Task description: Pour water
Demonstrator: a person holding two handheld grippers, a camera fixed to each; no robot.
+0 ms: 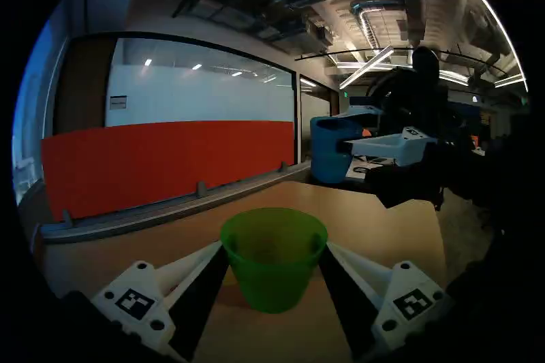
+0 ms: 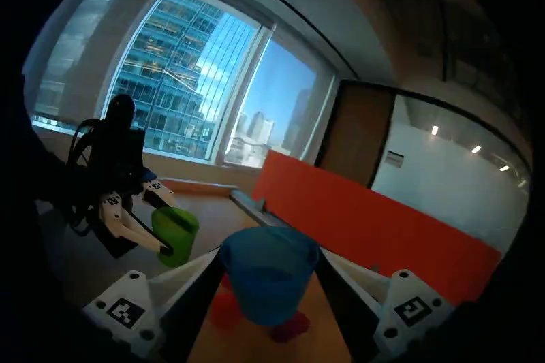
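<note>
Left gripper view: cup (image 1: pixel 274 257) over table (image 1: pixel 381 216)

A pale wooden table (image 1: pixel 381 213) bears two small reddish things (image 2: pixel 223 310), too blurred to identify

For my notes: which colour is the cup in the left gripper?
The cup is green; best seen in the left gripper view.

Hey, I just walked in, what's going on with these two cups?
A person is working with two handheld tongs over a wooden table. The left tongs grip a green cup, and the right tongs grip a blue cup. Both cups are upright and apart from each other, so no pouring is under way. Whether either cup holds water can't be told.
</note>
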